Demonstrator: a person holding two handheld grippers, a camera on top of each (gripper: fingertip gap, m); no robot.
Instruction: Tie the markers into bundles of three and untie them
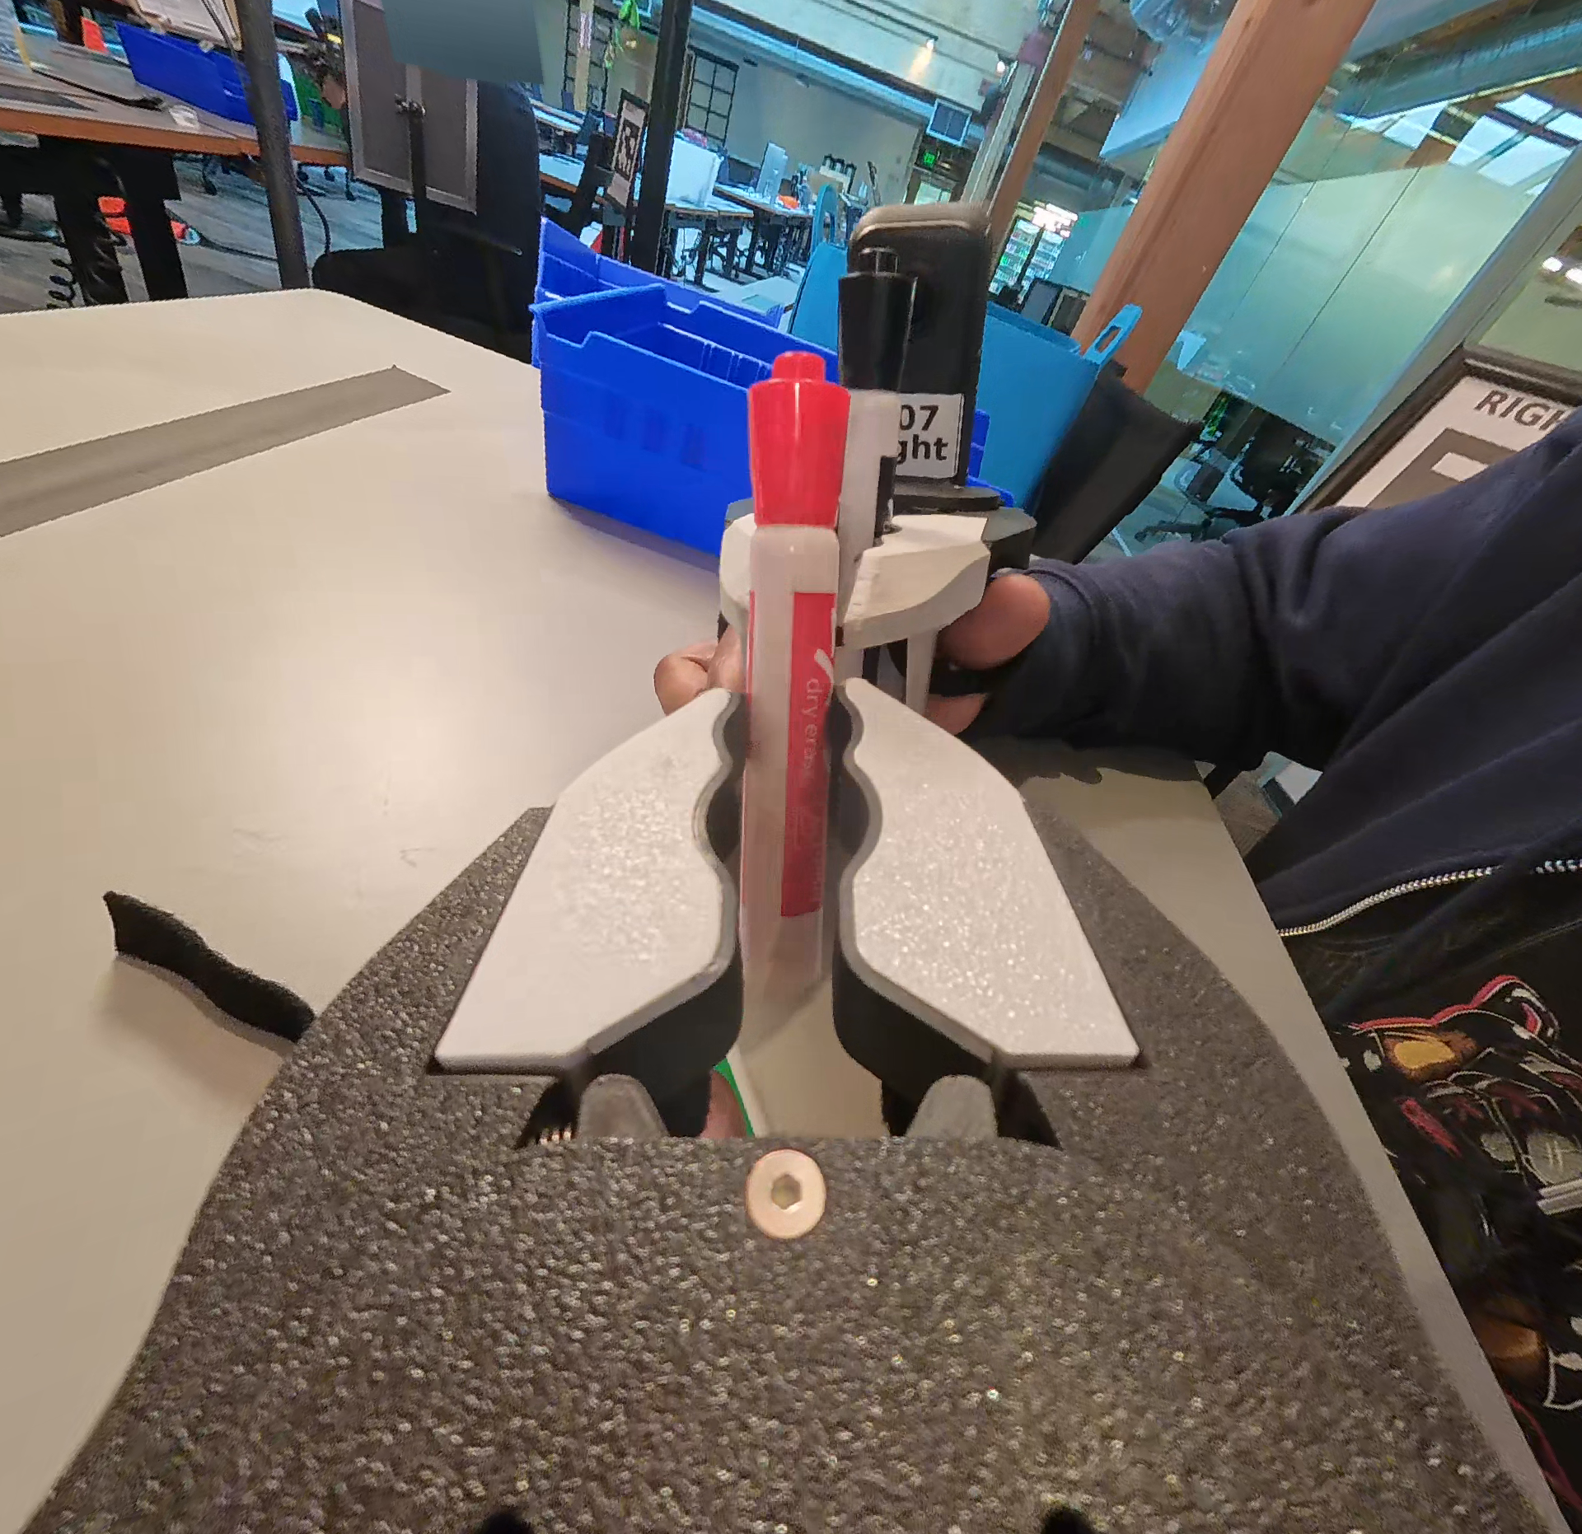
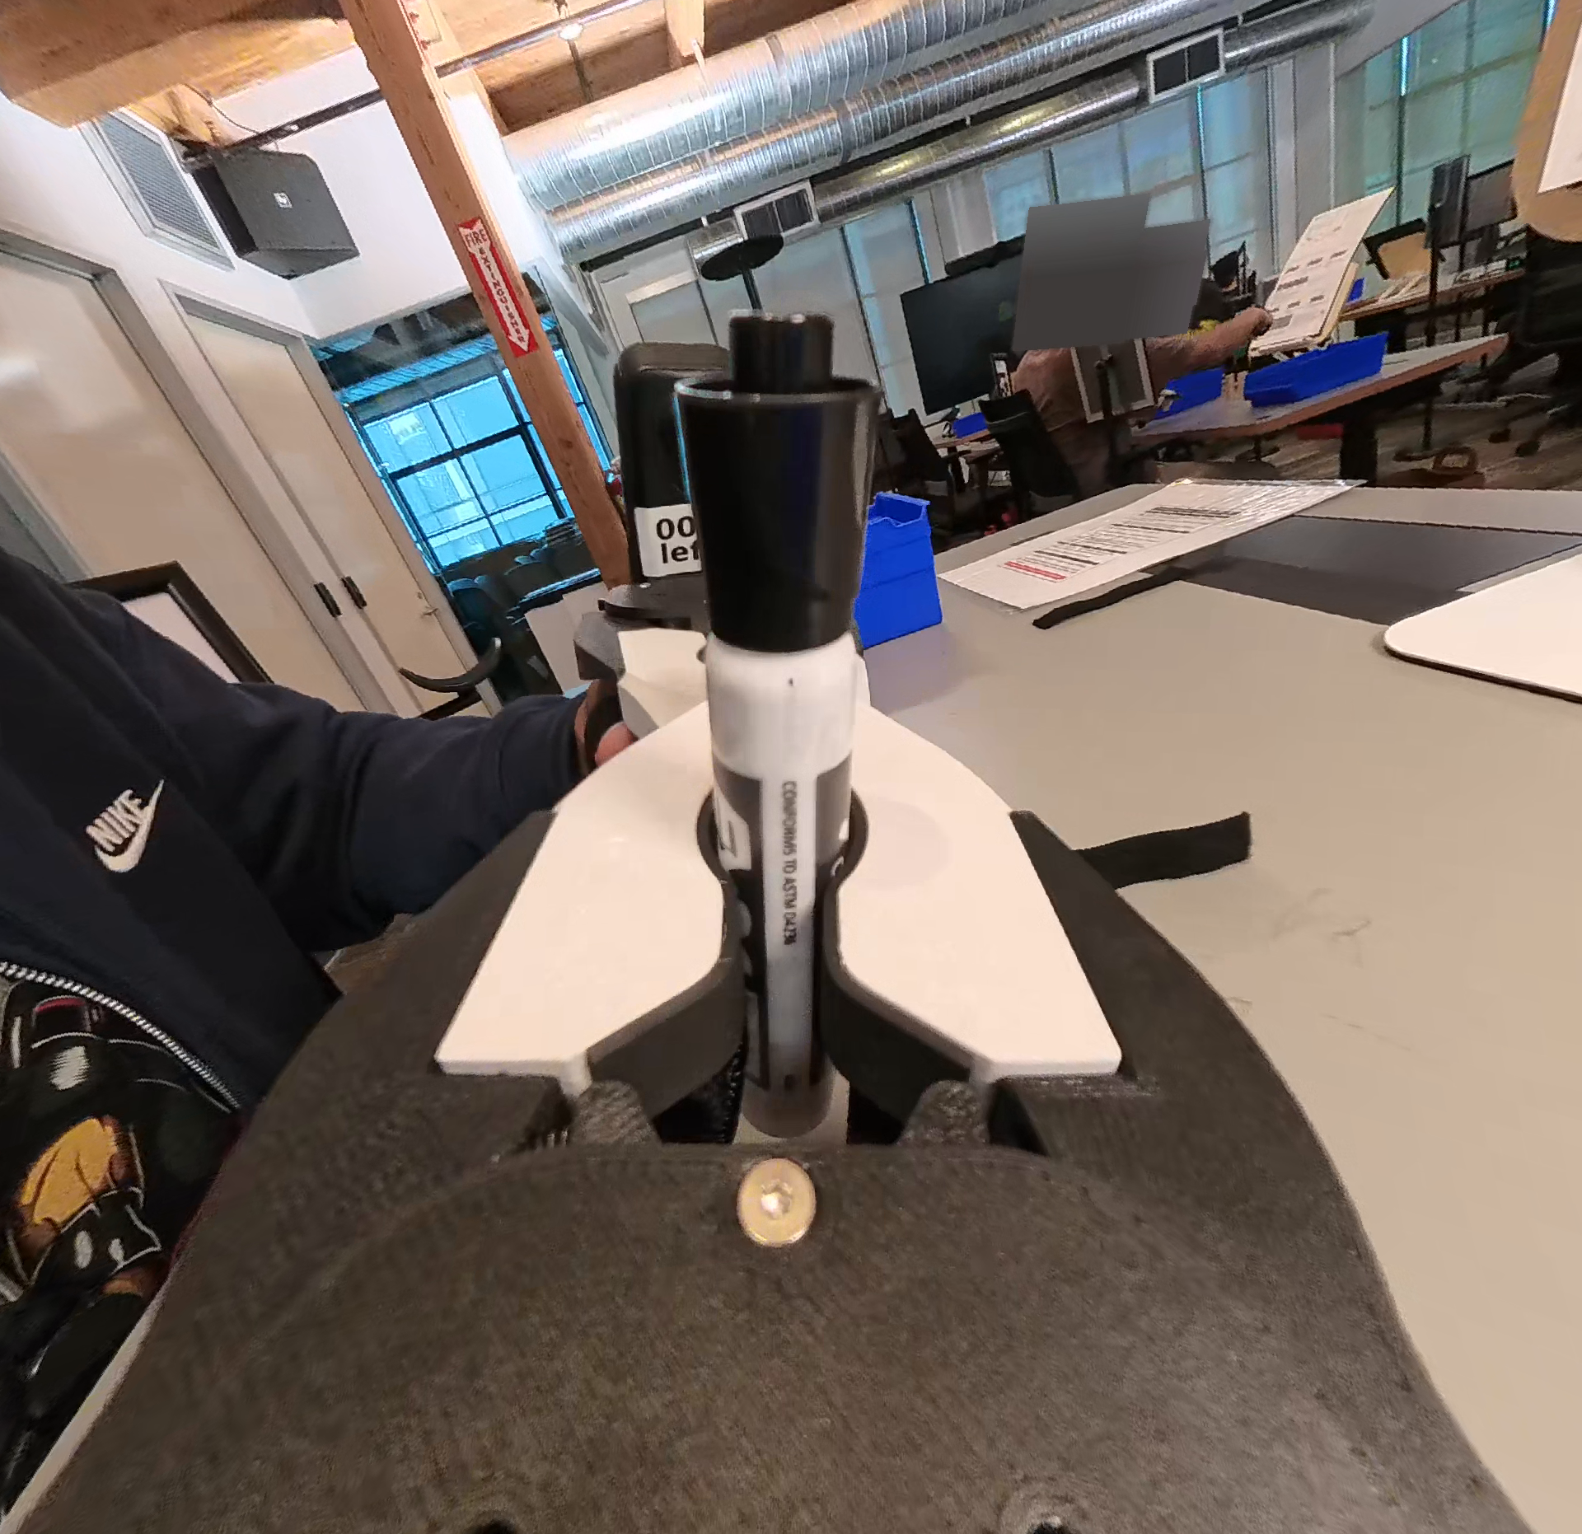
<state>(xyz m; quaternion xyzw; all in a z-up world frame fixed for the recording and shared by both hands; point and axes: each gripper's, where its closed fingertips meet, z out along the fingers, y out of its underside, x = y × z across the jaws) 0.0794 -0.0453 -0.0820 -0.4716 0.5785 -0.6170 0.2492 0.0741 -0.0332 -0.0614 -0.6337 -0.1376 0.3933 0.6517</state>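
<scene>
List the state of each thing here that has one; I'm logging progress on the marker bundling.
Left gripper: shut on the red marker.
Red marker: capped, upright, not bundled.
Right gripper: shut on the black marker.
Black marker: capped, upright, not bundled.
Black strap: loose on the table, wrapped round nothing.
Second black strap: loose by the paper sheet.
Blue bin: nothing visible inside.

My red-capped marker has a white barrel with a red label; my black-capped marker is white with black. Blue bins sit on the pale grey counter, beside a black strap.
</scene>
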